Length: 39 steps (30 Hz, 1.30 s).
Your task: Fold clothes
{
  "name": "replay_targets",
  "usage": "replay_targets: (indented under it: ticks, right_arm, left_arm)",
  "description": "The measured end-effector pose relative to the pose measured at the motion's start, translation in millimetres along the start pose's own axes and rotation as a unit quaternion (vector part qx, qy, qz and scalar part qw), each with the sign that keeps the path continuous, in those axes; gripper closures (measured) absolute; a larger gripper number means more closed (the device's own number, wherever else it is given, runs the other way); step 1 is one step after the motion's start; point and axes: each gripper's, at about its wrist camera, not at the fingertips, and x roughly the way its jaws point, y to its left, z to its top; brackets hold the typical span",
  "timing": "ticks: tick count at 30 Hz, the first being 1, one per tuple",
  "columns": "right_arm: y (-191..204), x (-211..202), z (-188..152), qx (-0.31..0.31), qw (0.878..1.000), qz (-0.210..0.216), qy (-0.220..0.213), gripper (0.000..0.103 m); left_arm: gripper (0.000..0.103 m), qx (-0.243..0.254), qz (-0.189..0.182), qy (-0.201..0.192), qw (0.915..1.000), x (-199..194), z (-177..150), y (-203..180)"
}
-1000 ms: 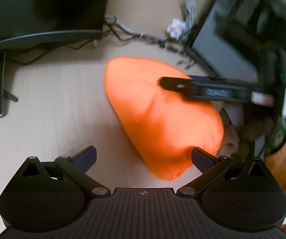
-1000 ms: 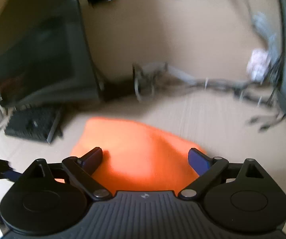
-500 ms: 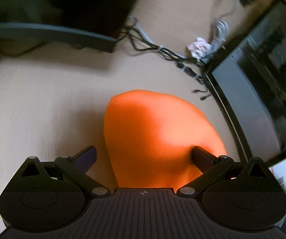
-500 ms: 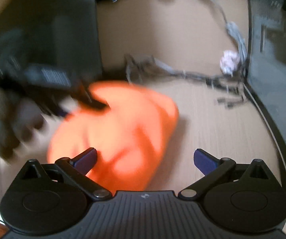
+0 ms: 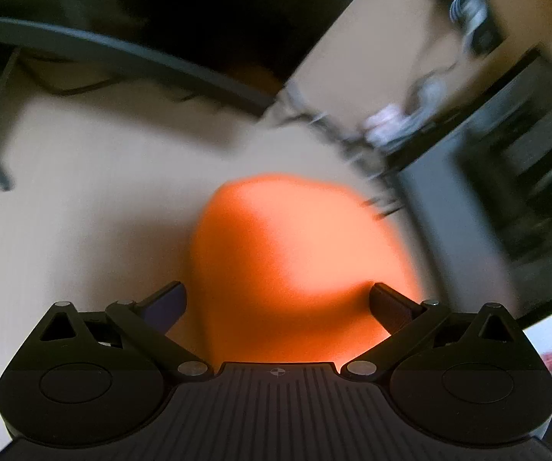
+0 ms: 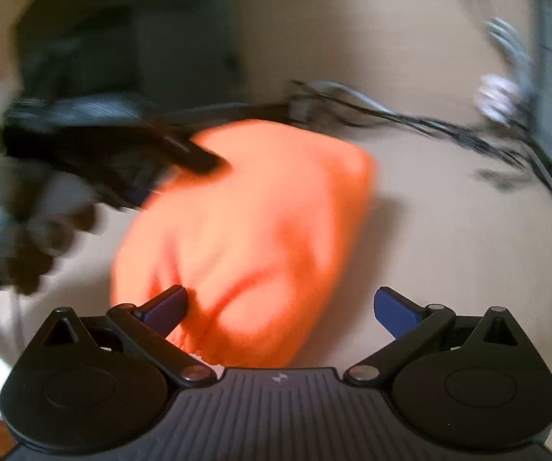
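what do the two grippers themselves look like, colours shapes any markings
Both match: a black ribbed body with a small round emblem at its middle, two round black discs at the sides, silver pivot pins, and angled black linkage arms. The left gripper has dark fingertips; the right gripper has blue pads. No cables show on either. In the right wrist view the left gripper appears blurred and black.

Pale wooden desk; tangled cables; crumpled white tissue; dark monitor behind.

Now spread wide: right gripper, its jaws a bit closer before. Now reaching over the far edge of the orange cloth: left gripper.
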Motion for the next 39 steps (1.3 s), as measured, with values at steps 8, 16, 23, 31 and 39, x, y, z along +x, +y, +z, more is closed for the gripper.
replay_targets:
  ticks: [8, 16, 23, 31, 39]
  right_arm:
    - [-22, -19, 30, 0.071, 0.992, 0.092, -0.058, 0.000]
    - [-41, 25, 22, 0.195, 0.970, 0.145, 0.007, 0.031]
    - [39, -5, 46, -0.045, 0.987, 0.119, -0.102, 0.049]
    - [-29, 71, 33, 0.132, 0.983, 0.131, -0.001, 0.029]
    - [-46, 33, 67, 0.094, 0.991, 0.069, -0.071, 0.027]
  left_arm:
    - [0.000, -0.030, 0.013, -0.041, 0.9986, -47, 0, 22]
    - [0.000, -0.039, -0.048, -0.022, 0.9978, -43, -16, 21]
    - [0.000, -0.092, -0.065, -0.057, 0.9921, -60, -3, 49]
    - [0.000, -0.066, -0.002, -0.041, 0.9970, -48, -6, 45]
    - [0.000, -0.020, 0.045, -0.022, 0.9986, -28, -19, 33]
